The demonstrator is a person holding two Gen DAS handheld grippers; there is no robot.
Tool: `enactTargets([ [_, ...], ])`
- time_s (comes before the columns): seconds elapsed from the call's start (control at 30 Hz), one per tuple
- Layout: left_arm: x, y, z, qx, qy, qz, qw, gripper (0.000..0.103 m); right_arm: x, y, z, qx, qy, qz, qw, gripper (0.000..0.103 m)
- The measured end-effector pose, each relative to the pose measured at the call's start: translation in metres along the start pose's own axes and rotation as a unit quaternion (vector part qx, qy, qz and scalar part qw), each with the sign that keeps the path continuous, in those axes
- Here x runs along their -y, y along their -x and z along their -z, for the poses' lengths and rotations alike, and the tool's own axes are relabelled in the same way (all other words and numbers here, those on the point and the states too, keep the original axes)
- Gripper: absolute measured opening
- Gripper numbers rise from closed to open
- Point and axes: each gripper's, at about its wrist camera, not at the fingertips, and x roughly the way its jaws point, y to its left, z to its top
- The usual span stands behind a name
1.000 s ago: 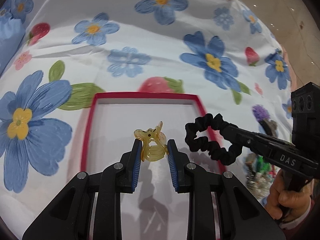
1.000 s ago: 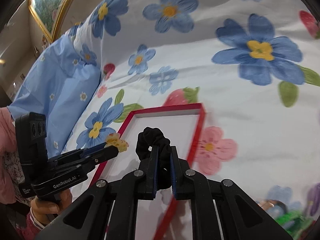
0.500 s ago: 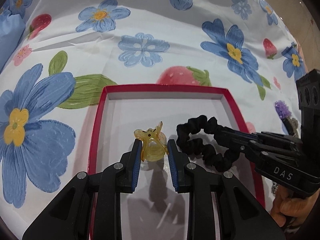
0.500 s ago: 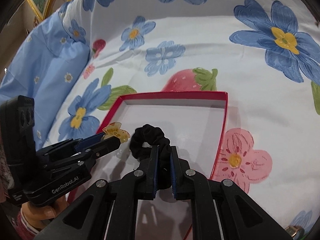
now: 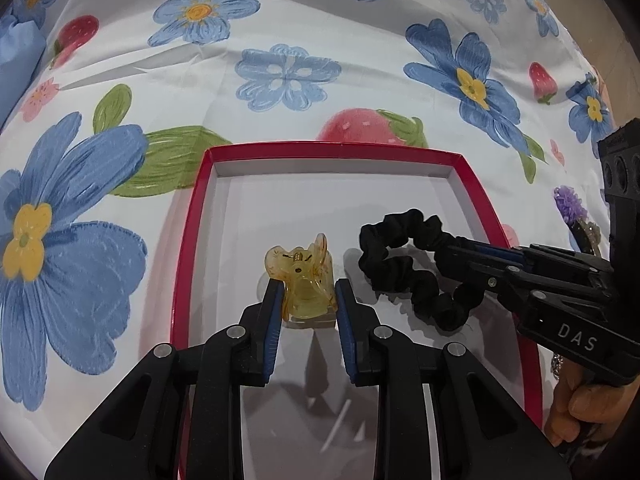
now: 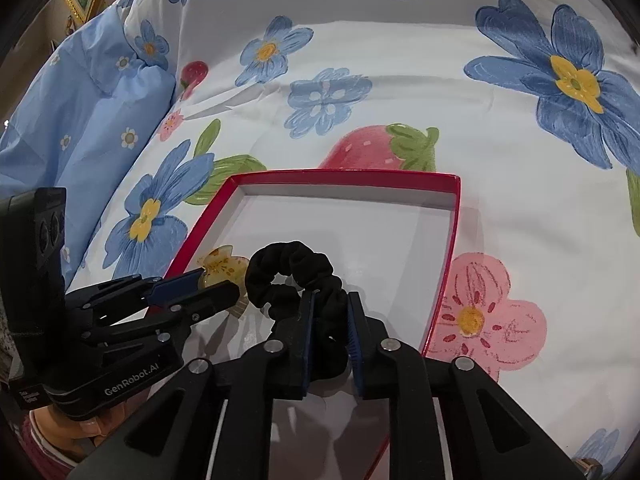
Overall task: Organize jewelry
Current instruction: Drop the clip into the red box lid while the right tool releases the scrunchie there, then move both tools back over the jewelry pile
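A shallow red-rimmed box (image 5: 192, 248) with a white floor lies on the flowered bedspread; it also shows in the right wrist view (image 6: 450, 248). My left gripper (image 5: 308, 300) is shut on a translucent yellow claw clip (image 5: 304, 280), low over the box floor. My right gripper (image 6: 330, 320) is shut on a black scrunchie (image 6: 292, 268), which hangs inside the box to the right of the clip. The scrunchie (image 5: 400, 264) and the right gripper's fingers (image 5: 480, 256) show in the left wrist view. The clip (image 6: 220, 268) shows in the right wrist view.
A purple flower hair piece (image 5: 570, 204) and other small jewelry lie on the bedspread right of the box. A light blue pillow (image 6: 80, 120) lies to the far left. The bedspread (image 5: 280, 40) spreads beyond the box.
Both grippers have moved forward and down over the box, each with its item held. The clip and scrunchie now sit low inside the box, near its floor.
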Motion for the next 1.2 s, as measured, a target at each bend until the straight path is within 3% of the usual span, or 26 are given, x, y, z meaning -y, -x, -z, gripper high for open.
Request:
enactTargets([
  [0.1, 0.000, 0.002, 0.000, -0.002, 0.000, -0.001, 1.0000, 0.026, -0.001, 0.002, 0.000, 0.000, -0.002, -0.008, 1.000, 0.029],
  [0.17, 0.001, 0.003, 0.000, -0.003, -0.002, -0.004, 1.0000, 0.030, -0.003, 0.006, 0.001, 0.005, 0.000, -0.007, 1.000, 0.041],
  [0.23, 0.002, 0.003, 0.001, -0.003, -0.005, -0.008, 0.9999, 0.032, -0.006, 0.008, 0.001, 0.010, 0.002, -0.002, 1.000, 0.044],
  [0.37, 0.001, 0.003, 0.003, -0.007, -0.004, -0.012, 0.9999, 0.034, -0.006, 0.014, 0.004, 0.014, -0.003, -0.003, 1.000, 0.044],
  [0.6, -0.001, 0.017, 0.011, 0.001, 0.000, -0.024, 0.9997, 0.052, -0.001, 0.039, 0.014, 0.038, -0.016, -0.014, 0.999, 0.044],
  [0.73, 0.000, 0.028, 0.015, 0.009, 0.002, -0.026, 0.9996, 0.057, 0.006, 0.063, 0.024, 0.055, -0.029, -0.018, 0.998, 0.044],
  [0.9, 0.000, 0.039, 0.022, 0.012, 0.012, -0.032, 0.9993, 0.057, 0.018, 0.094, 0.044, 0.075, -0.045, -0.016, 0.996, 0.045],
  [1.2, 0.044, 0.079, 0.034, 0.046, -0.010, 0.013, 0.9988, 0.059, 0.058, 0.154, 0.088, 0.111, -0.087, 0.020, 0.990, 0.047],
])
